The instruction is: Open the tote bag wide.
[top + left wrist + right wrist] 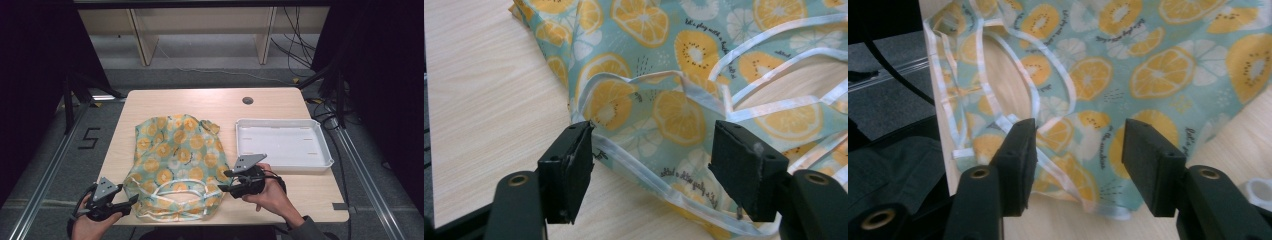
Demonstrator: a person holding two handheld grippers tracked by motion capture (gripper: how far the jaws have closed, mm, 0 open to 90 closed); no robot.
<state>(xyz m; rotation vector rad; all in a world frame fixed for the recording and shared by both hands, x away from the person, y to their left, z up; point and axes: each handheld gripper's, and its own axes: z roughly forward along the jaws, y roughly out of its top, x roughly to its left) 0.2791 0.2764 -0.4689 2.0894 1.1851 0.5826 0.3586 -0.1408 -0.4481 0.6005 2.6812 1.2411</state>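
Observation:
A teal cloth bag (175, 160) printed with orange and kiwi slices lies flat on the wooden table (210, 102), its white-trimmed handles (175, 187) toward the near edge. My left gripper (131, 200) is open at the bag's near left corner; in the left gripper view its jaws straddle the white-edged hem (644, 170) without closing. My right gripper (227, 182) is open at the bag's near right edge, and in the right gripper view the bag's edge (1078, 150) sits between its jaws.
A white rectangular tray (282, 142) stands on the right half of the table, just behind my right hand. A round cable hole (247, 100) is at the table's back. The table's near edge is close under both hands.

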